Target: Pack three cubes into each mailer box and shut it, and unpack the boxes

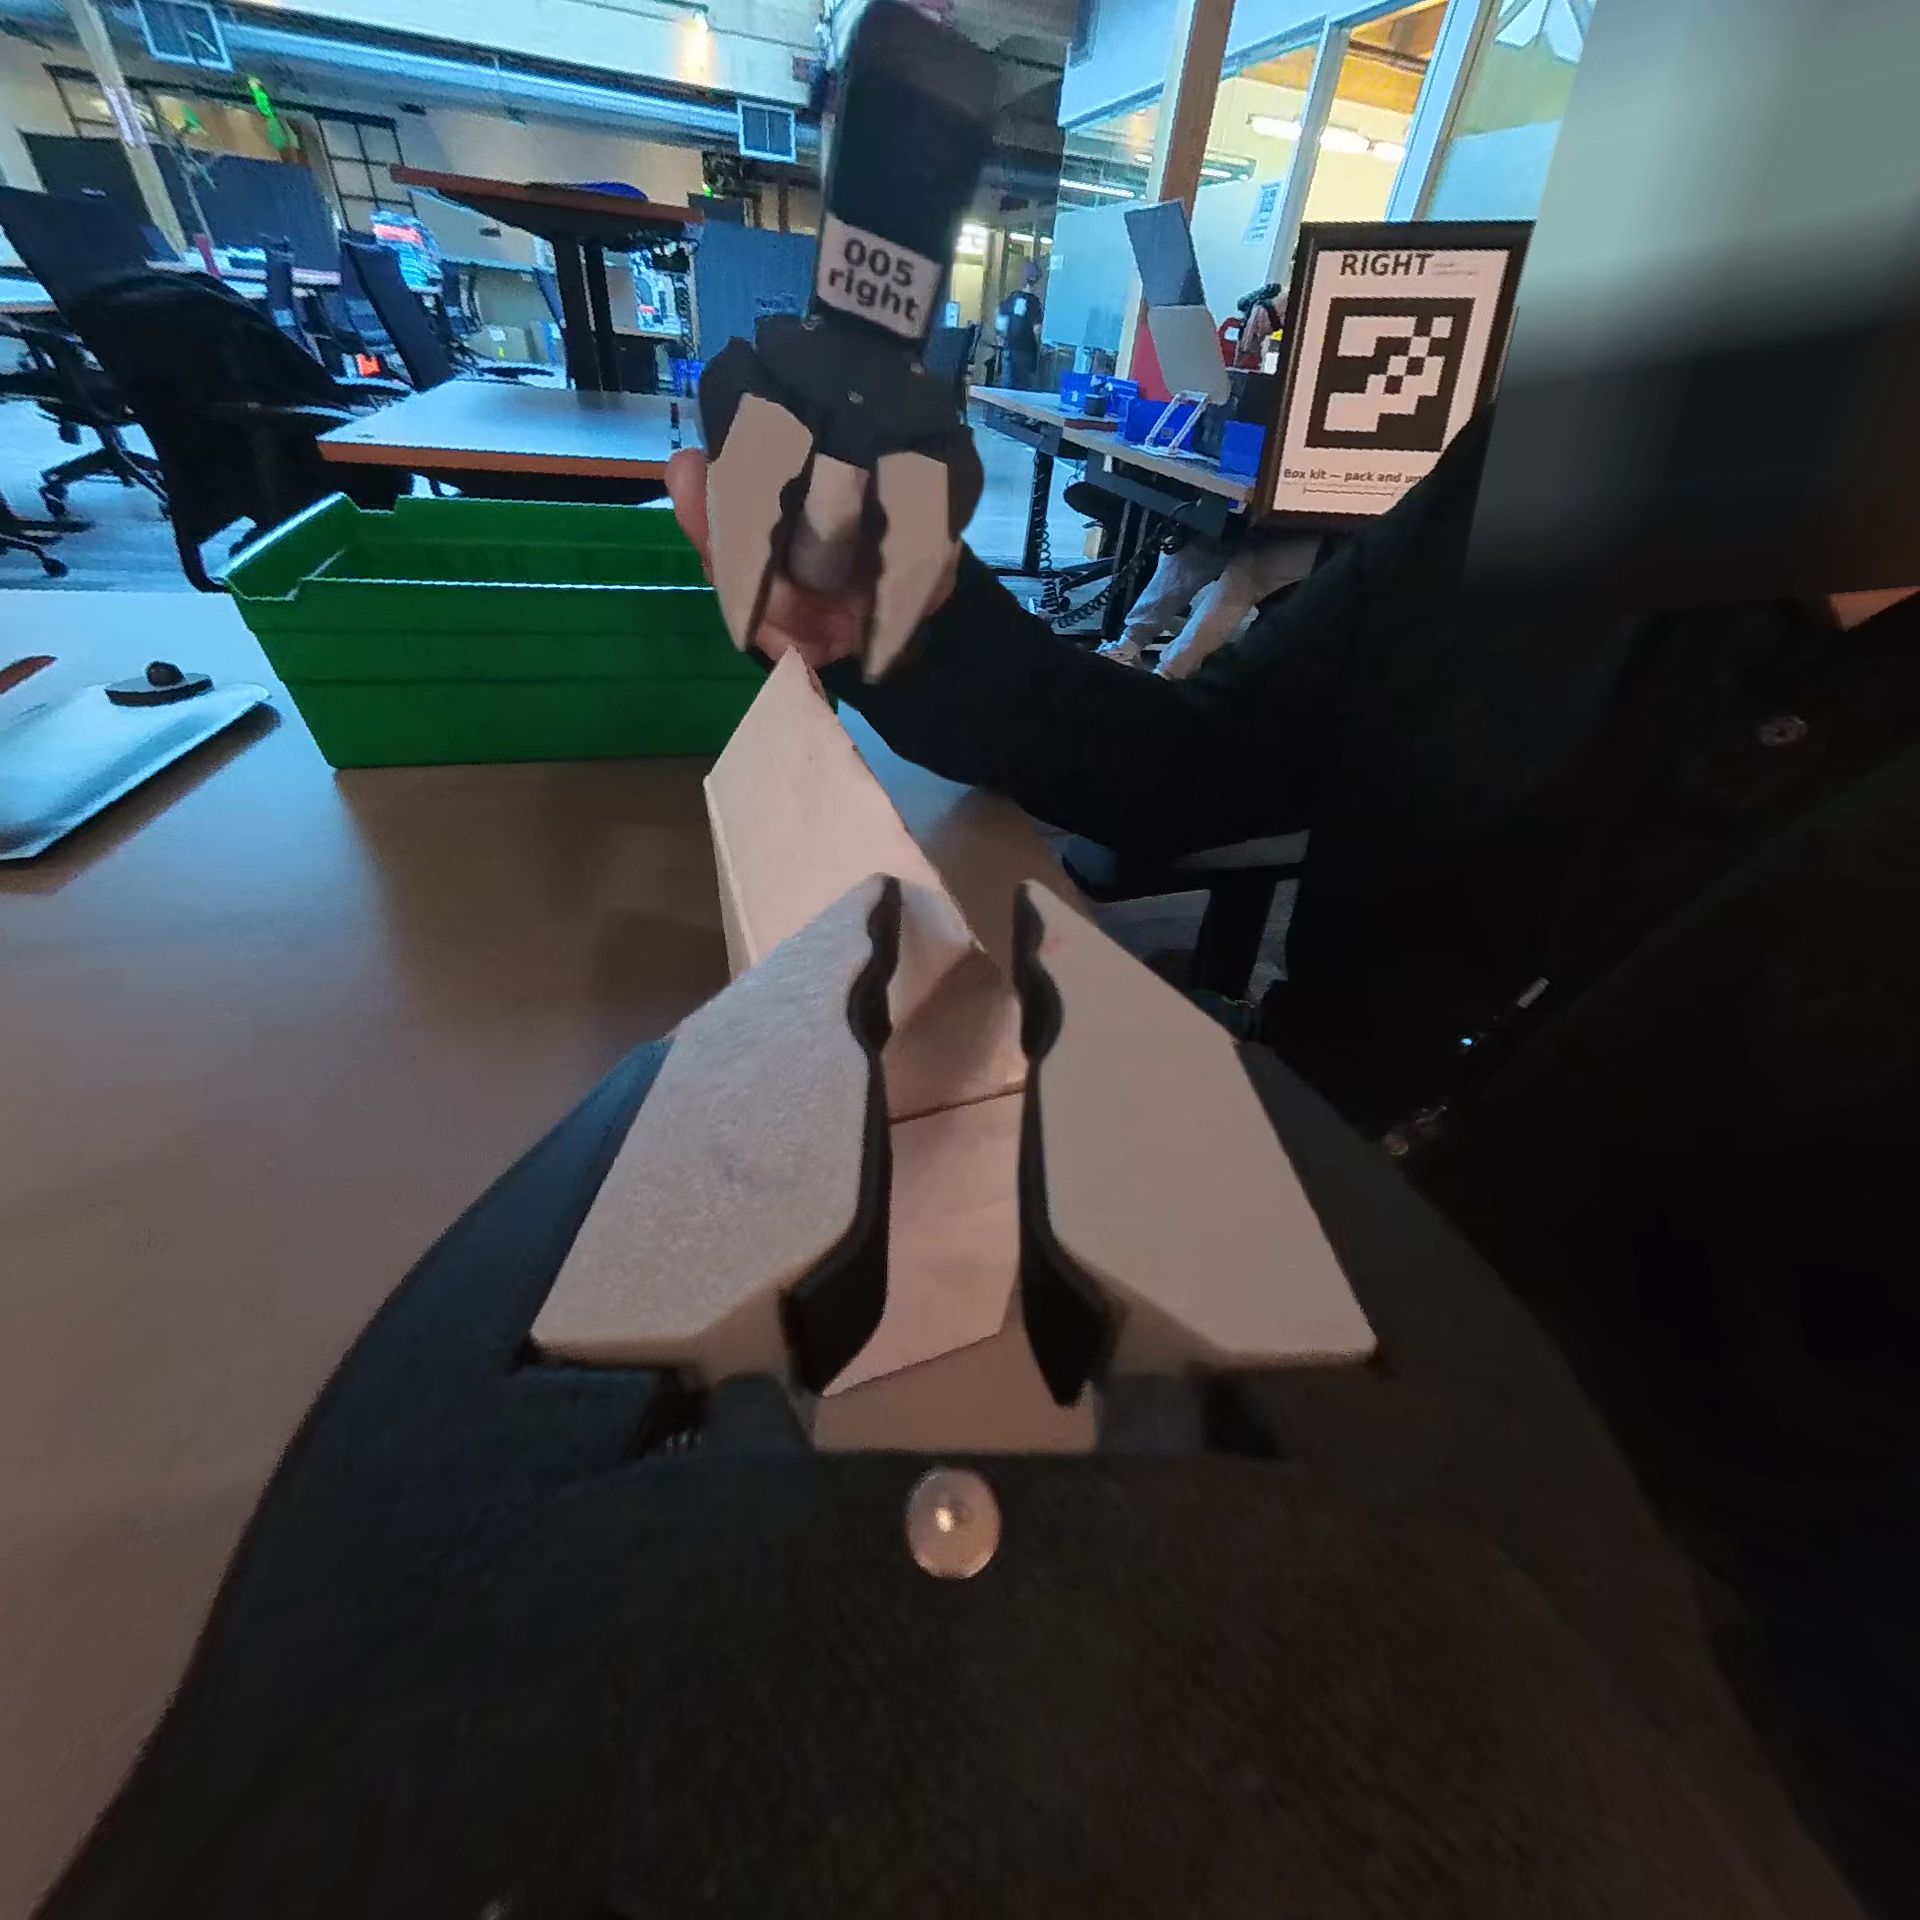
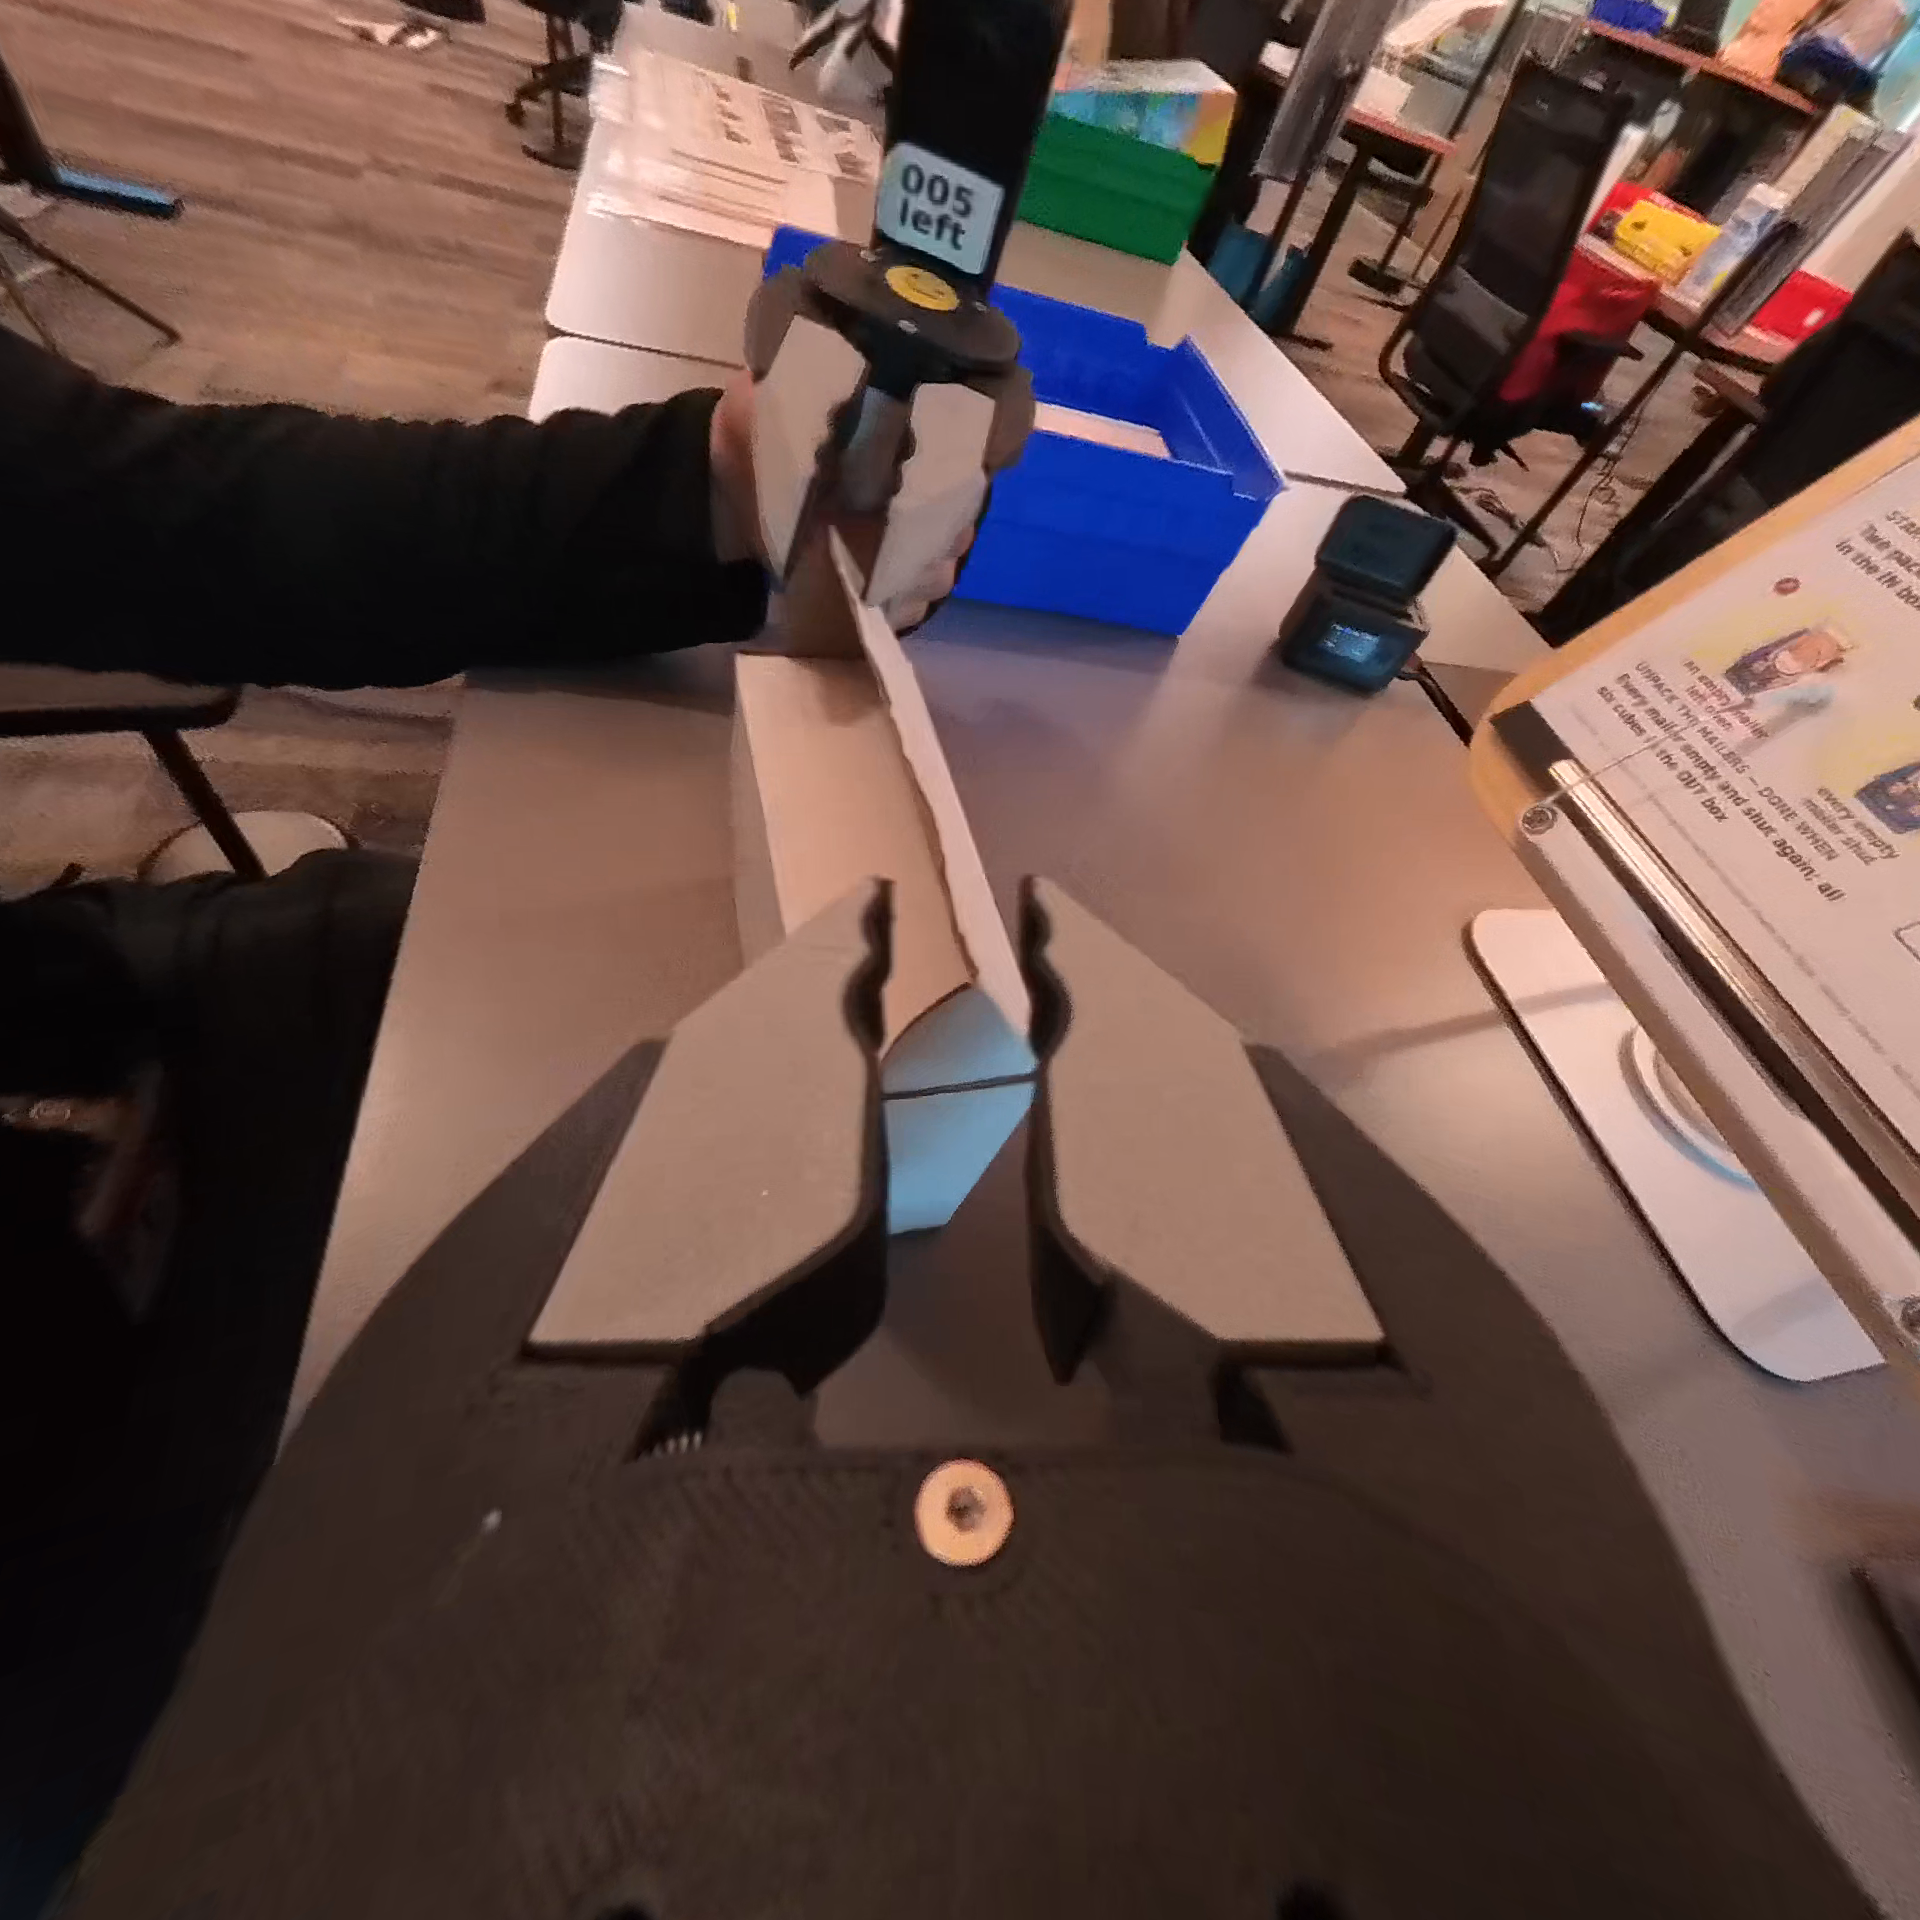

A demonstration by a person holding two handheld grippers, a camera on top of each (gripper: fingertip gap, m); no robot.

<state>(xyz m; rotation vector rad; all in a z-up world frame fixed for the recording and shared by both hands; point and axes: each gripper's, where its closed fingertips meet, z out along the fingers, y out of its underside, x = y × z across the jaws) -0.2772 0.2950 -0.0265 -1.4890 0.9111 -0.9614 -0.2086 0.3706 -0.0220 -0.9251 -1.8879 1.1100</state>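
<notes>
A white mailer box (image 1: 821,831) is held between my two grippers, which face each other over the grey table (image 1: 416,987). My left gripper (image 1: 954,914) is shut on the near end of the box. My right gripper (image 1: 821,649) shows beyond at the box's far end. In the right wrist view my right gripper (image 2: 956,914) is shut on its end of the box (image 2: 831,810), whose lid edge stands raised, showing the brown inside. My left gripper (image 2: 847,582) holds the other end. No cubes are in view.
A green bin (image 1: 499,644) stands behind the box on one side, a blue bin (image 2: 1122,520) on the other. A small black device (image 2: 1361,603), an instruction board (image 2: 1766,748) and a marker sign (image 1: 1392,374) stand on the table. The person's black sleeves (image 2: 364,540) cross the table edge.
</notes>
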